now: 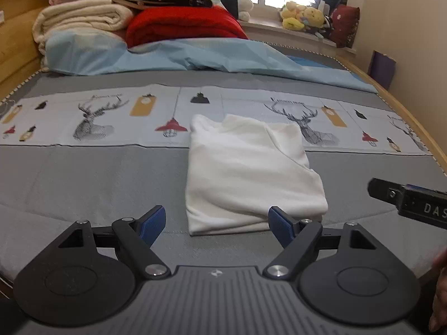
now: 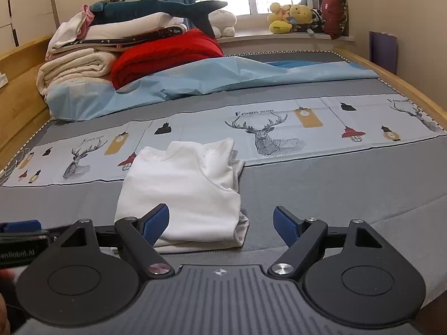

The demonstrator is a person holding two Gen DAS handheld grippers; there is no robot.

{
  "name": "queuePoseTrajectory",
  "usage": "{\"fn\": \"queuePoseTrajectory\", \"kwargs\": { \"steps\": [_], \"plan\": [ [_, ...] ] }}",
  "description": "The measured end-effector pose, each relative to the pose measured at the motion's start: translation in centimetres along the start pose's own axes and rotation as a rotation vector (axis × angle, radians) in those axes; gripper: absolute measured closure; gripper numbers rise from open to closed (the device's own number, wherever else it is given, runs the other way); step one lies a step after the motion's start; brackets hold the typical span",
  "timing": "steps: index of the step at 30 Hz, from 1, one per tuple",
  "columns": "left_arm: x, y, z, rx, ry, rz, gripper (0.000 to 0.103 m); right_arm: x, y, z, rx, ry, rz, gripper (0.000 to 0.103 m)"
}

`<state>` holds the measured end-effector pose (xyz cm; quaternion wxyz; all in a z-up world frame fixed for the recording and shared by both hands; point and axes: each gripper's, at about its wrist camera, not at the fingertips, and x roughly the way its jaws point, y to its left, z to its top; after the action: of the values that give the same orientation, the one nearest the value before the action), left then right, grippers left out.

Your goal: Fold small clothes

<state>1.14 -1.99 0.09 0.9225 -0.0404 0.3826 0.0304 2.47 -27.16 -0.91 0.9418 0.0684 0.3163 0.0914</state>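
A small white garment (image 1: 248, 173) lies folded into a rough rectangle on the grey bed cover; it also shows in the right wrist view (image 2: 184, 192). My left gripper (image 1: 216, 219) is open and empty, just short of the garment's near edge, with the fold between its blue pads. My right gripper (image 2: 222, 219) is open and empty, near the garment's near right corner; its left pad (image 2: 156, 223) overlaps the cloth in view. The right gripper's body (image 1: 413, 201) shows at the right edge of the left wrist view.
A printed deer-pattern strip (image 1: 97, 120) crosses the bed behind the garment. Further back lie a light blue sheet (image 1: 181, 55), a red blanket (image 1: 184, 25) and stacked cream bedding (image 1: 81, 16). Plush toys (image 2: 293, 16) sit on the windowsill. Wooden bed frame (image 1: 14, 44) at left.
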Motion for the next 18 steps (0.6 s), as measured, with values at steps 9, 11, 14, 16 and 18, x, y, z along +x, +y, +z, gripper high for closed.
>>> {"fn": "queuePoseTrajectory", "kwargs": {
  "steps": [9,11,14,16,18],
  "plan": [
    [1.6,-0.5,0.0,0.009,0.029,0.013,0.019,0.7,1.7,-0.5,-0.099,0.026,0.028,0.017],
    [1.8,-0.4,0.0,-0.001,0.036,0.011,0.019,0.7,2.0,-0.5,-0.116,0.026,0.035,0.017],
    [2.0,-0.2,0.1,-0.013,0.045,0.008,0.019,0.7,2.3,-0.5,-0.129,0.027,0.046,0.017],
    [2.2,-0.2,0.1,-0.016,0.048,0.008,0.019,0.7,2.5,-0.6,-0.135,0.027,0.050,0.017],
    [2.2,-0.2,0.1,-0.014,0.052,0.007,0.019,0.8,2.6,-0.6,-0.136,0.029,0.053,0.017]
  ]
}}
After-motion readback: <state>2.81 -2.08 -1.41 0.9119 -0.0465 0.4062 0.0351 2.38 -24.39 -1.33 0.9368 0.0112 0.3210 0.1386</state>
